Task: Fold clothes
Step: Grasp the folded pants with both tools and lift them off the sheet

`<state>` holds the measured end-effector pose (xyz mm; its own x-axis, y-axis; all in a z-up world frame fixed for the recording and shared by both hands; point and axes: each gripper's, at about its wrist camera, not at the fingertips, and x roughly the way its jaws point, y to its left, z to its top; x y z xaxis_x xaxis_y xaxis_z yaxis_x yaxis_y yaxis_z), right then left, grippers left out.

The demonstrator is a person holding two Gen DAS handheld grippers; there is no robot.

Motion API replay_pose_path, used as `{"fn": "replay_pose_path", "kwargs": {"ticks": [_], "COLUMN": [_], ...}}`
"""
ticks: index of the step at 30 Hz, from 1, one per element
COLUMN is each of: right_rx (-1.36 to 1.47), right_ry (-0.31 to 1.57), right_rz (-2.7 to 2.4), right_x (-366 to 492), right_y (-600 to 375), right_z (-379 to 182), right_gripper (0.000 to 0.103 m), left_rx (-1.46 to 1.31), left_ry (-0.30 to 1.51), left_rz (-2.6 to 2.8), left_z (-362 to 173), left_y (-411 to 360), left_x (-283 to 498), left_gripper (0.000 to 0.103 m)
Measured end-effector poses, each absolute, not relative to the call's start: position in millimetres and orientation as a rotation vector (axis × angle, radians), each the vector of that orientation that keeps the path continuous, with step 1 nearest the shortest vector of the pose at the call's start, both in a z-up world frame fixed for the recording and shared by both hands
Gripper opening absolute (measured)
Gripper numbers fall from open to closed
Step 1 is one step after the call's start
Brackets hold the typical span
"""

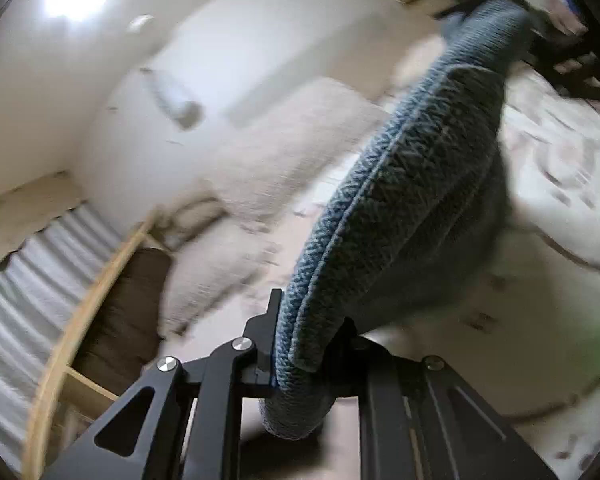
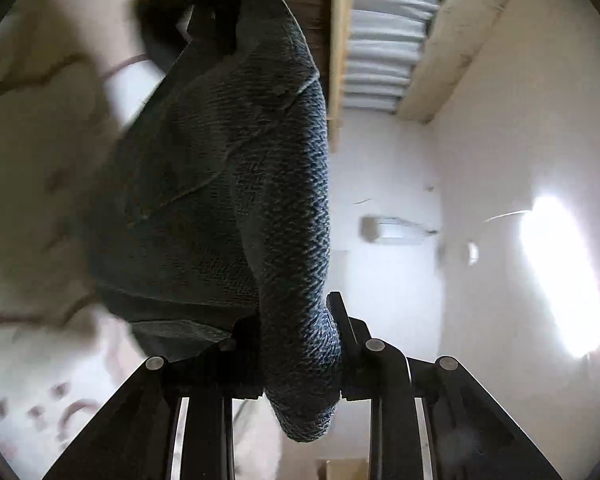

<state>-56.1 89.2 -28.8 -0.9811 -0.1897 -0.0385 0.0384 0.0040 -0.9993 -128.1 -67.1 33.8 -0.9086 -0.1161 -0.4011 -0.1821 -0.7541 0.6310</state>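
Both claws pinch the blue denim garment (image 1: 400, 200) — my left gripper (image 1: 300, 344) and right gripper (image 2: 296, 344) at opposite ends, long axis stretched between them above the patterned bedspread (image 1: 560, 168).

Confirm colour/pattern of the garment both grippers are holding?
Blue denim, woven-fleck texture with stitched seams; clearest in the left wrist view.

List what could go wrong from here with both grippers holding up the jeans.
1. The left gripper pinches only a rolled edge of the jeans; the thick denim may slip out as it is pulled.
2. The right gripper also holds a bunched roll, so the fold may come out uneven.
3. The jeans hang in the air above the patterned bedding and both views are blurred: a fast swing might drop them crooked.
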Motion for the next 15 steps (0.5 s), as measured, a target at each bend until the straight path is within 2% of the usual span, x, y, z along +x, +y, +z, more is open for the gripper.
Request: {"fn": "replay_pose_path", "kwargs": {"ticks": [7,11,15], "right_rx": [-0.302,-0.369,-0.416], "right_ry": [1.986,1.920,1.888], "right_rz": [-2.249,-2.335,-2.398], "right_x": [-111.9,-148.2,-185.8], "right_y": [-15.4,-85.3,-155.6], "right_z": [68.3,98.2,103.8], "right_gripper": [0.025,0.025,0.025], "left_rx": [-0.570,-0.549,-0.560], "left_ry": [0.977,0.997,1.024], "left_rz": [3.073,3.187,3.283], "left_z": [143.3,169.7,177.7], "left_y": [-166.3,-221.7,-277.5], "left_x": [-184.5,-219.4,-250.8], "left_gripper": [0.015,0.015,0.015]}}
